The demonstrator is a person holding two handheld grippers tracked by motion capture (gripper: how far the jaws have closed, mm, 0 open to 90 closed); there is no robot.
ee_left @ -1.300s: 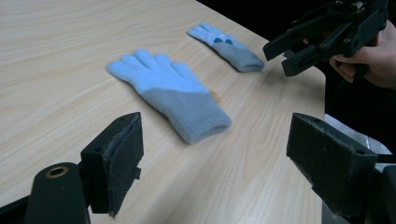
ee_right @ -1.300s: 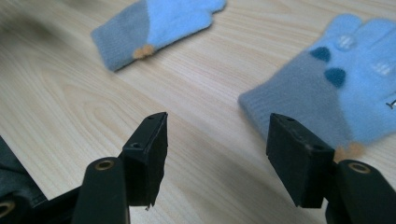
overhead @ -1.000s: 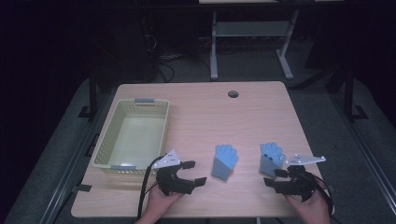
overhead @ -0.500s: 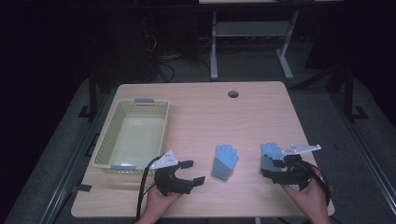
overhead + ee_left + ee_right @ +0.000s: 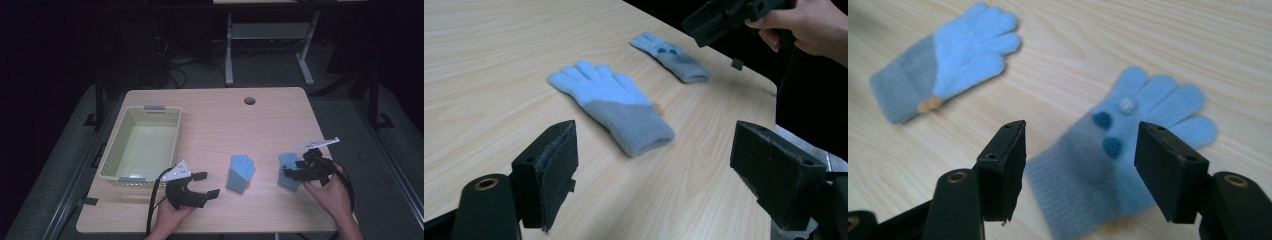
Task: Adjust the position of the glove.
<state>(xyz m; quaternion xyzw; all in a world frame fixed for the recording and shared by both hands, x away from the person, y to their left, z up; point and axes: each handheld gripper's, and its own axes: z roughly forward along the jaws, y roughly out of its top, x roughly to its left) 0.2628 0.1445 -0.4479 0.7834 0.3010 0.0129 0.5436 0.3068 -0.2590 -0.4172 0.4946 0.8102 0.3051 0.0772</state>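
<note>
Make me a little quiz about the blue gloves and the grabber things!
1. True or false: both gloves lie in the basket.
2. Which glove has round dots on it: A, the right glove, or B, the middle glove?
3. Fill in: the right gripper hangs with its jaws ____ over the dotted glove.

Key
1. False; both lie on the table.
2. A.
3. Open. The left gripper is open too.

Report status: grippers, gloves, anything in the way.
Right gripper open, above right glove. Left gripper open, facing left glove, not touching. Both gloves flat on table; basket off to the side. Nothing in the way.
</note>
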